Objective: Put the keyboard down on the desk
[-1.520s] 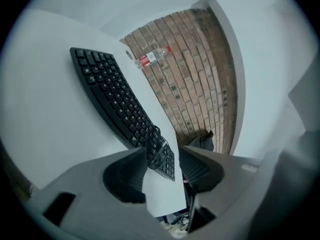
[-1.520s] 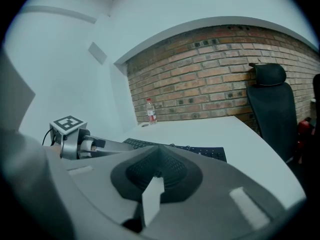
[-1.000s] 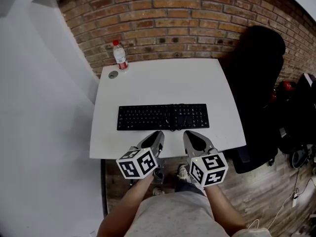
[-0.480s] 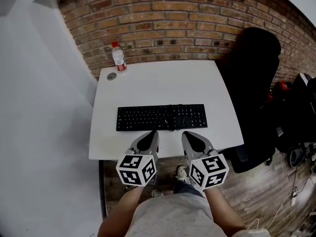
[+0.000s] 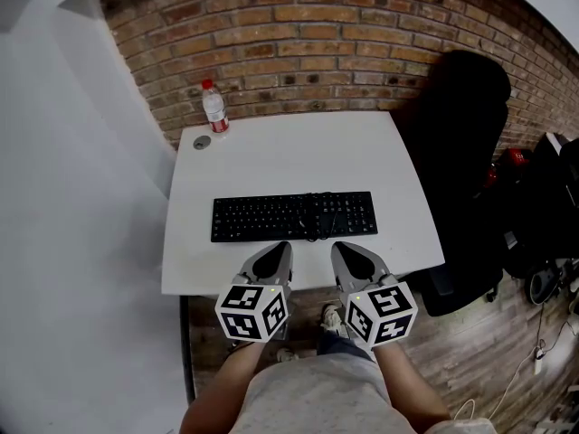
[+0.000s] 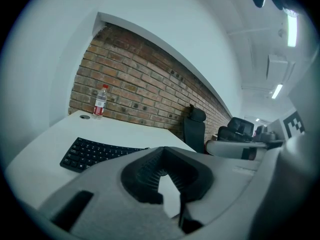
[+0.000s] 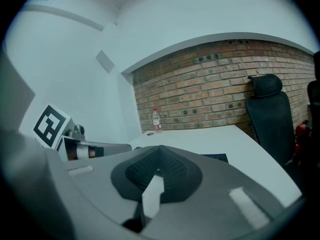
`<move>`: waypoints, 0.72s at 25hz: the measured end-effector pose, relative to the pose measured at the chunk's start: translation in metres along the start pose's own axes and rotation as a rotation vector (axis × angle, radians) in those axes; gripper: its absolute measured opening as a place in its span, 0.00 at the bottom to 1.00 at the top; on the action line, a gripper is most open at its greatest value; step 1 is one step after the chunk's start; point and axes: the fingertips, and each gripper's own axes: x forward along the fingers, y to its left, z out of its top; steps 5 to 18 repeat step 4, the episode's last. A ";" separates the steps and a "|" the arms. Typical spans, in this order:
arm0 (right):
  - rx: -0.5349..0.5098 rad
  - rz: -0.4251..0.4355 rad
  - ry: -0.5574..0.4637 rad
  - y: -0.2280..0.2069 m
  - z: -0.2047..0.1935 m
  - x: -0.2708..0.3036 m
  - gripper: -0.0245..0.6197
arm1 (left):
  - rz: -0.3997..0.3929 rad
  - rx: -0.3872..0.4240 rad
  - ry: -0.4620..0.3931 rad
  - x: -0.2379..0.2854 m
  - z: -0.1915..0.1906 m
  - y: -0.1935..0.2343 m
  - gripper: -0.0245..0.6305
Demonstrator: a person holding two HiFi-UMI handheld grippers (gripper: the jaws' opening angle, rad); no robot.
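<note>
In the head view the keyboard [image 5: 295,216] lies flat across the middle of the white counter [image 5: 298,147]. Our left gripper [image 5: 274,253] and right gripper [image 5: 348,251] sit at the near edge, clear of it. In the left gripper view the jaws are shut on nothing, with the keyboard farther off to the left. The right gripper view shows jaws together, empty. We judge the task done, nothing left.

Your bench [image 5: 298,152] looks smooth, matt white. Your keyboard [image 5: 294,216] is matt black plastic. The bottle [image 5: 215,108] is clear, glossy plastic. The wall [image 5: 317,43] is rough red brick, and the floor [image 5: 488,369] is wood plank.
</note>
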 end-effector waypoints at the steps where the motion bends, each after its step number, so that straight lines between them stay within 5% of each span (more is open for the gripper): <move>1: 0.000 0.000 0.001 0.000 0.000 0.000 0.05 | -0.001 0.000 0.002 0.000 0.000 0.000 0.03; 18: 0.000 0.001 0.001 0.000 0.000 0.000 0.05 | -0.003 0.001 0.007 0.001 -0.002 -0.001 0.03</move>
